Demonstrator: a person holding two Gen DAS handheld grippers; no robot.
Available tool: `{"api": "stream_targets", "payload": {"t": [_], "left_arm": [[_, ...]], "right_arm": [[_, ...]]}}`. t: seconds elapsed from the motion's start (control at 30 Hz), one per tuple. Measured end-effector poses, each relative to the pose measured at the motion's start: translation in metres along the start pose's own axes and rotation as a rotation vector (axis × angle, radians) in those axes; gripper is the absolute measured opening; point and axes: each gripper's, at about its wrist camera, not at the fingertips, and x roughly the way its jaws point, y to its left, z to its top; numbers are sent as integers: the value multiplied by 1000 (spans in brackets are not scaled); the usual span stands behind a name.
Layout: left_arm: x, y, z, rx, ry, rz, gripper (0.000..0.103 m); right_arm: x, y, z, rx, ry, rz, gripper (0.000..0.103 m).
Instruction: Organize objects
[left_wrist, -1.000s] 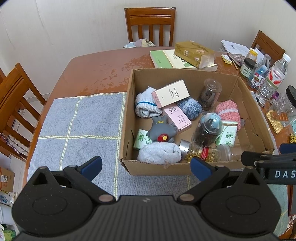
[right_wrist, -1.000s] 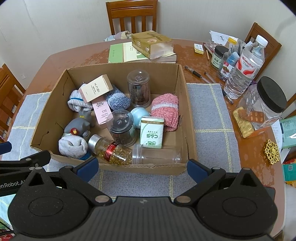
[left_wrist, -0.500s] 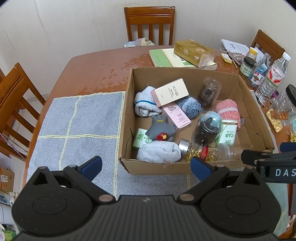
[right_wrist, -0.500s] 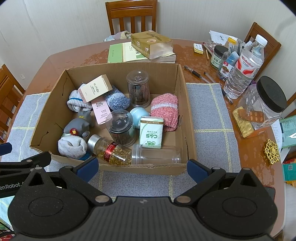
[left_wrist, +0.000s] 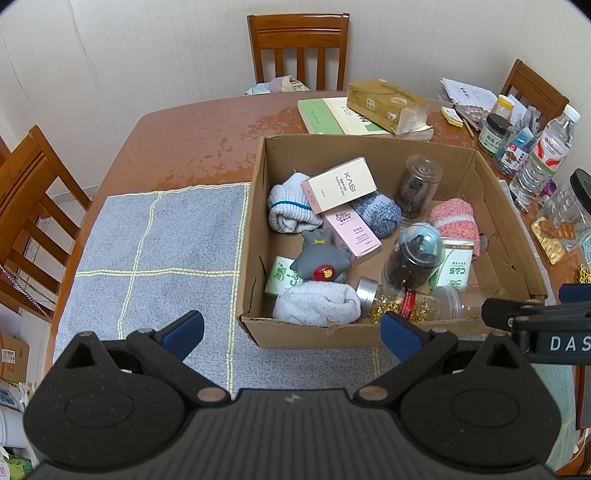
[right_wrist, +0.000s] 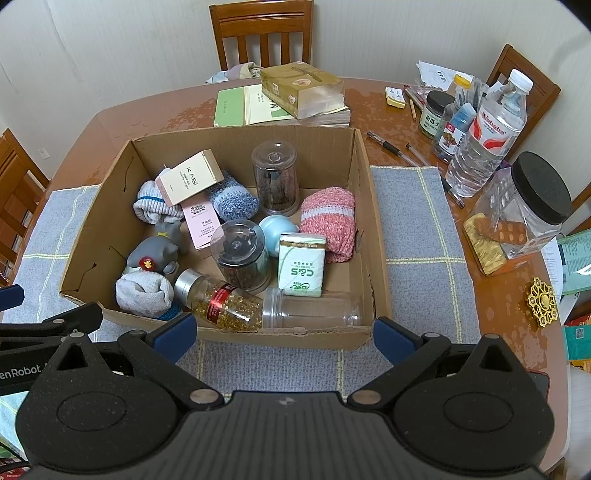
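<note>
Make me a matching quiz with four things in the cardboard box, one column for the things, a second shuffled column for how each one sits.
Things:
1. clear bottle of golden capsules with a silver cap
2. beige KASI carton
3. pink rolled knitted sock
4. tall clear jar of dark dried contents

How it sits:
A. standing upright near the box's back wall
B. lying on its side by the front wall
C. propped on top of other things
D. against the right-hand wall

Pairs: 1-B, 2-C, 3-D, 4-A
</note>
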Motion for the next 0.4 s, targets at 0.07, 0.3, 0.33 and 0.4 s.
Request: {"api": "stream_targets", "payload": {"t": [0.07, 0.3, 0.33, 0.4], "left_arm": [[0, 0, 0, 0, 0, 0, 101], [0, -1, 0, -1, 1, 1, 101], [0, 0, 0, -1, 2, 1, 101], [0, -1, 0, 0, 3, 1, 101]], "right_arm": [[0, 0, 0, 0, 1, 1, 103], [0, 0, 0, 1, 0, 0, 103], [0, 0, 0, 1, 0, 0, 103], [-1, 0, -1, 3, 0, -2, 103]]}}
